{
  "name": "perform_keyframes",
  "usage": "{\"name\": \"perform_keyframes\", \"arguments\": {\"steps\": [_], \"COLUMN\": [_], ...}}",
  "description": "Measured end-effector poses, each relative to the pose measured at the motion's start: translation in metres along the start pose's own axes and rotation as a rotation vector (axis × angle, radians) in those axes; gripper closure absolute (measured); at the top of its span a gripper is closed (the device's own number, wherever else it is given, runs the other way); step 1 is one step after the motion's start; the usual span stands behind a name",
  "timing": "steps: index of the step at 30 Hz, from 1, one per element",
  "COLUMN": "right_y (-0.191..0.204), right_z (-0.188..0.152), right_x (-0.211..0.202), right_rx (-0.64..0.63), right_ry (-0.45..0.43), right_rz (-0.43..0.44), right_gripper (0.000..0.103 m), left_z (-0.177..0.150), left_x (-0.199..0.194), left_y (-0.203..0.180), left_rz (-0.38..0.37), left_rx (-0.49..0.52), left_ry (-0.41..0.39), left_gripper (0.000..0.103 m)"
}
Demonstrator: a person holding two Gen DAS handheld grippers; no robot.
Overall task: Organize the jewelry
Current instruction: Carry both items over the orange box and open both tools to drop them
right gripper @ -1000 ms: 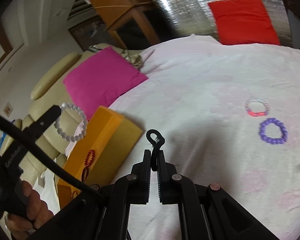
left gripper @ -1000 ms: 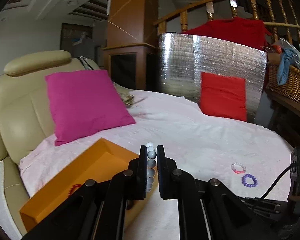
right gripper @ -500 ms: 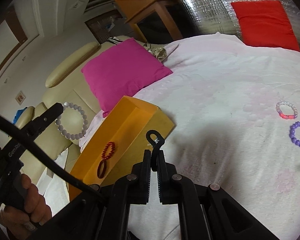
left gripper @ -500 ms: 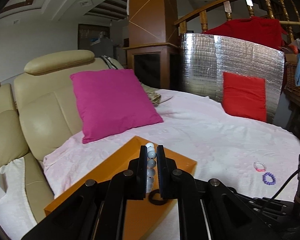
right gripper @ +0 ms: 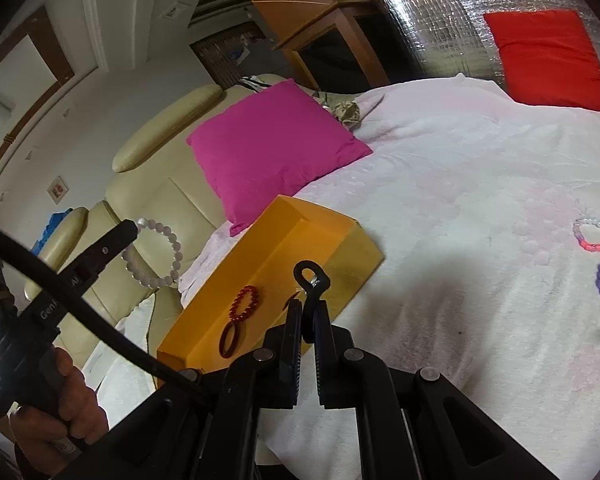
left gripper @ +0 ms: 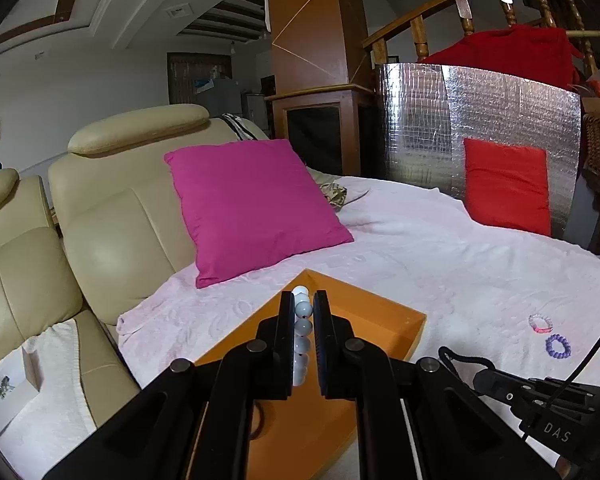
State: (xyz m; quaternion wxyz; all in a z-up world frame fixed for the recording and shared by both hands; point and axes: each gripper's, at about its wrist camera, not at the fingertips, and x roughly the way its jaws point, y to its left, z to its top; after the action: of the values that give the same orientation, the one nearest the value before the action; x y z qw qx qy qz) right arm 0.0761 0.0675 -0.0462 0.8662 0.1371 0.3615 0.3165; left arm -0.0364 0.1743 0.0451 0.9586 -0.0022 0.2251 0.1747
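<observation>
Above the open orange rectangular box (right gripper: 300,236), the left gripper (left gripper: 303,320) pinches a pale grey beaded bracelet (right gripper: 156,254); the right gripper (right gripper: 309,312) clamps a black loop hair tie (right gripper: 311,280) beside it. A red beaded bracelet (right gripper: 244,303) lies inside.

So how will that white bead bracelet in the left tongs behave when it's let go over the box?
The white bead bracelet hangs as a loop from the left tongs, so it is probably floppy. Its round beads may roll slightly, but the orange box walls should contain it.
</observation>
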Motion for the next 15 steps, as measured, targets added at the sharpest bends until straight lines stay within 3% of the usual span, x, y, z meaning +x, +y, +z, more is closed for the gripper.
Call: {"name": "perform_keyframes", "arguments": {"steps": [15], "right_y": [0.031], "right_z": [-0.014], "right_x": [0.025], "right_rx": [-0.067], "right_ry": [0.043], "right_rz": [0.075], "right_gripper": [0.096], "left_z": [-0.005], "left_x": [0.002], "left_y": [0.037], "left_rz": [0.092], "left_rx": [-0.003], "left_ry": [0.035], "left_gripper": [0.093]}}
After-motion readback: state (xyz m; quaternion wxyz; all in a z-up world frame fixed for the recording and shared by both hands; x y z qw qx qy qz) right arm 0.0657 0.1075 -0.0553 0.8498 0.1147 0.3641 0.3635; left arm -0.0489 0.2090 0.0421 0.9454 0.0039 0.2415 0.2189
